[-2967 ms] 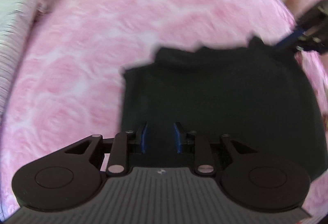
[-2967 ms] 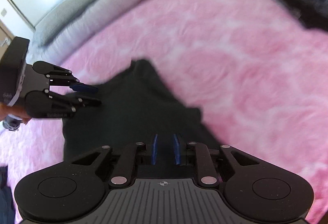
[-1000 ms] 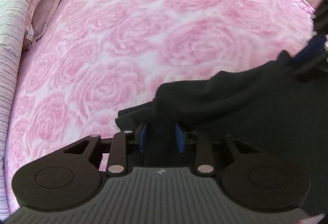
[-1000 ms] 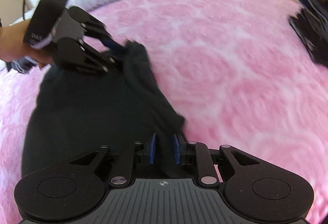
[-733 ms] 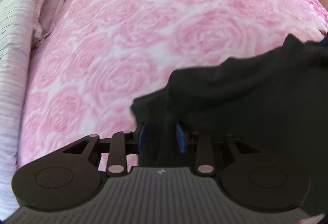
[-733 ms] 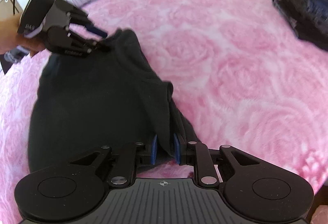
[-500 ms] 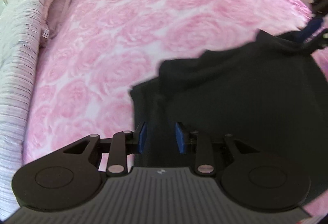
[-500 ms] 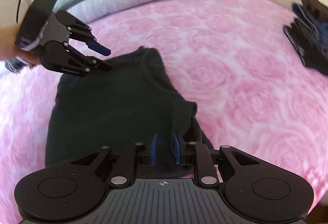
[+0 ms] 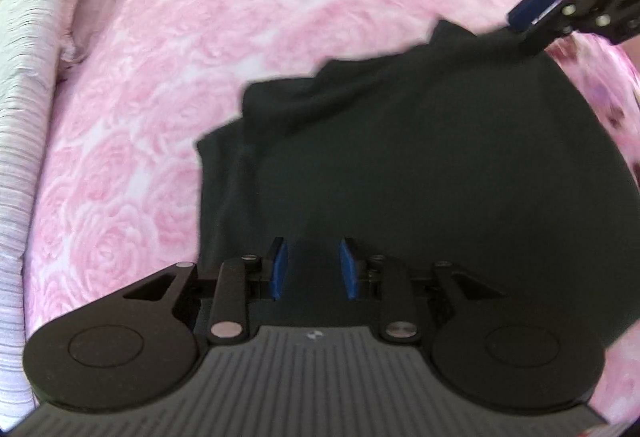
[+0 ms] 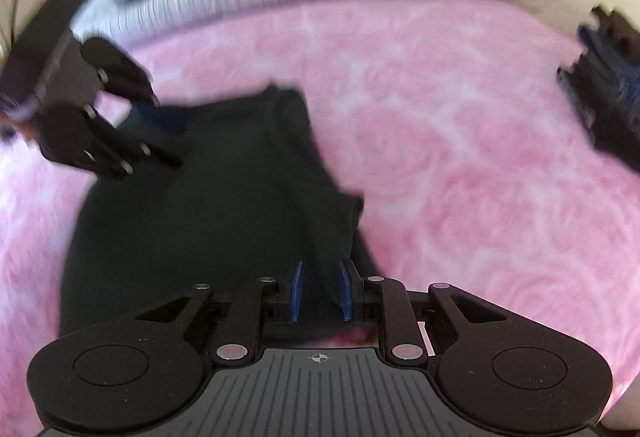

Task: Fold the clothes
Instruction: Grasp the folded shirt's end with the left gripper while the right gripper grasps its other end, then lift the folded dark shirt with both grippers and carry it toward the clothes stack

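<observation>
Now, black shirt lies flat on the bed; your left gripper and right gripper, both narrowly parted, pinch its cloth. Lower edges evenly, smoothing the crease.

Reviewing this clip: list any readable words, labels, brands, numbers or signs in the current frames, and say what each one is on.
No readable text in either view.
Small white emblem on the left gripper's grey ribbed body: a mark, no letters legible.
Small crosshair symbol on the right gripper's grey ribbed body: a symbol, not text.
Black garment: no print or tag visible.
Dark folded pile on the pink rose blanket: too blurred to show any label.
</observation>
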